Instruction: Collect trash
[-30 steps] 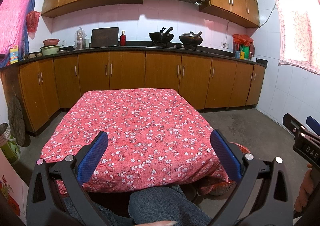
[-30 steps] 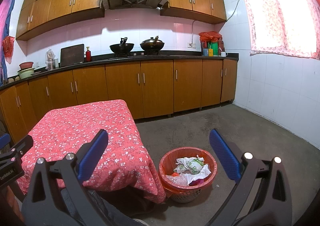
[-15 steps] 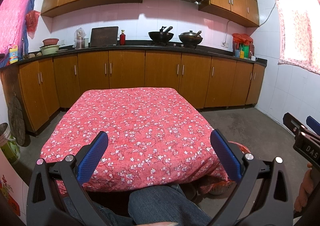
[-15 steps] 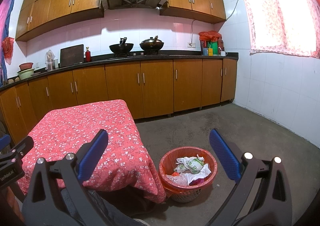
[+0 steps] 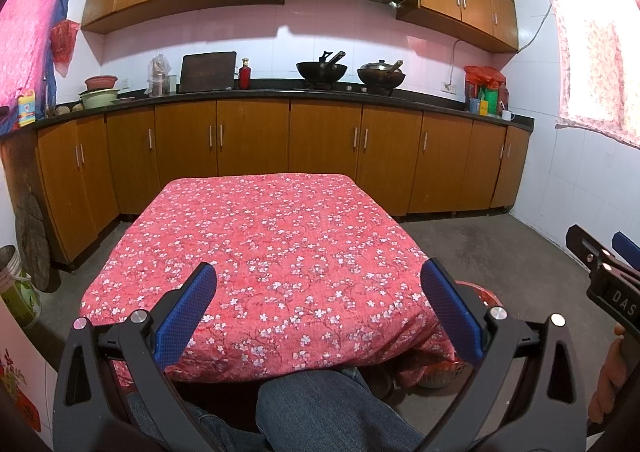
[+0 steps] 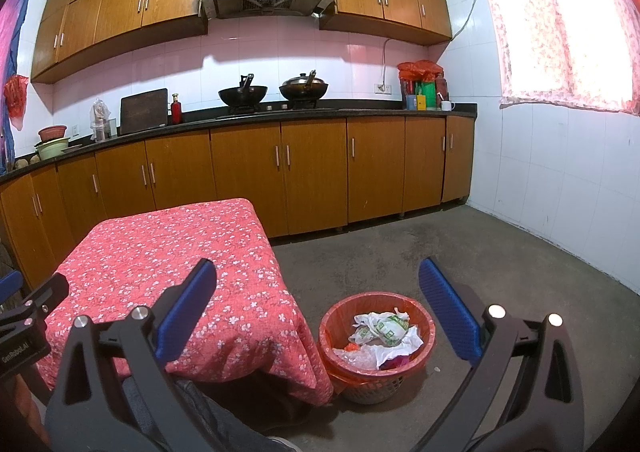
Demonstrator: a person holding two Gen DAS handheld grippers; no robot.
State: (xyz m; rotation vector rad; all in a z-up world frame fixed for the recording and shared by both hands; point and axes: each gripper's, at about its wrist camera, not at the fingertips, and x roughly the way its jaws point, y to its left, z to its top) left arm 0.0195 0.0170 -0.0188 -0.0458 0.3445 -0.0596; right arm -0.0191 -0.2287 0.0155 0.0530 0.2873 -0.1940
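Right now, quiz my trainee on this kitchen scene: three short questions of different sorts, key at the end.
1. True or false: the red bin on the floor already holds trash.
2. Multiple choice: the bin stands (a) on the counter, (b) beside the table's corner, (c) under the window.
3. Fill in: the left gripper and right gripper are both ____ and hold nothing.

Key: 1 true; 2 b; 3 open.

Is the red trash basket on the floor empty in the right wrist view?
No, the red trash basket holds crumpled white and green wrappers and clear plastic, beside the table's red floral cloth.
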